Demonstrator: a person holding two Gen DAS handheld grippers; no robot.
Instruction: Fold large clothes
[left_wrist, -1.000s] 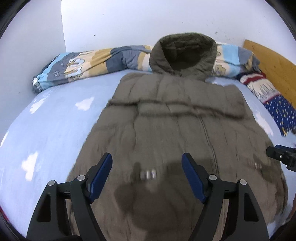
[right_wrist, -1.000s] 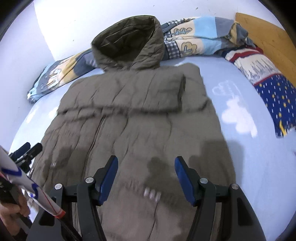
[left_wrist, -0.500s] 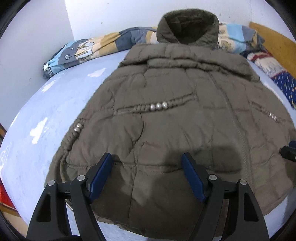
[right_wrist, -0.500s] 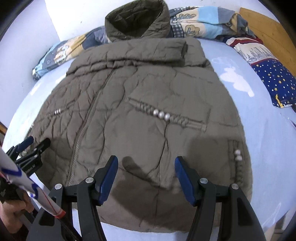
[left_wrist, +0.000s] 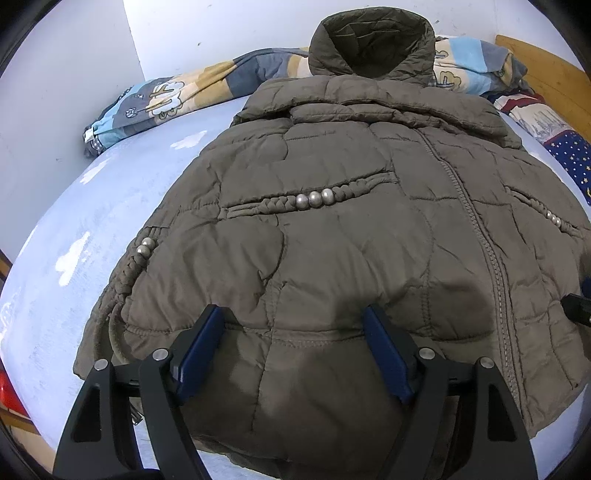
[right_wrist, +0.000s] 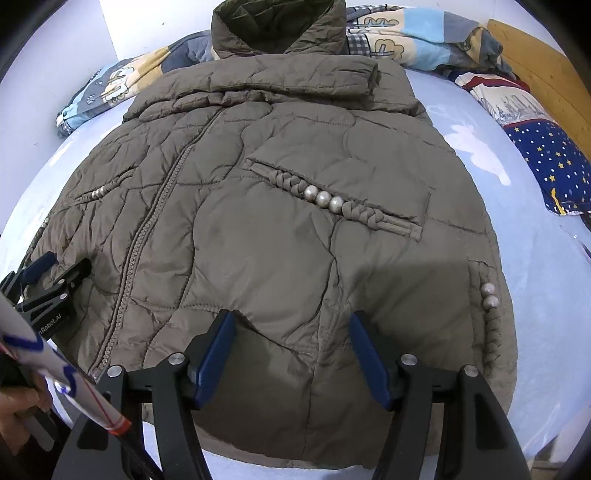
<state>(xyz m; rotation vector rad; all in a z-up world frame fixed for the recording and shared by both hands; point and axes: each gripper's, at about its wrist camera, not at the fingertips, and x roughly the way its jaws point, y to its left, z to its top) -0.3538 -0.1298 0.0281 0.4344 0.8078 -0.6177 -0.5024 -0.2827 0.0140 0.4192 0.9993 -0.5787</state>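
Observation:
An olive quilted jacket (left_wrist: 332, 266) lies front up on the pale blue bed sheet (left_wrist: 92, 229), its hood (left_wrist: 369, 44) at the far end by the wall. A folded sleeve (right_wrist: 295, 81) lies across its chest. My left gripper (left_wrist: 293, 317) hangs open just over the left part of the near hem, with only flat fabric under its blue pads. Over the right part of the hem my right gripper (right_wrist: 291, 319) stands open in the same way. The right wrist view also shows the left gripper (right_wrist: 48, 273) by the zip (right_wrist: 147, 236).
A cartoon-print blanket (left_wrist: 177, 96) is bunched along the wall behind the hood. A star-patterned pillow (right_wrist: 546, 162) and a wooden headboard (right_wrist: 535, 66) lie at the right. The bed's near edge runs just below the hem. A hand (right_wrist: 18, 406) shows at the lower left.
Both grippers sank and drew back from over the jacket's middle to its near hem, then kept still. The jacket has not moved, and both grippers have stayed open.

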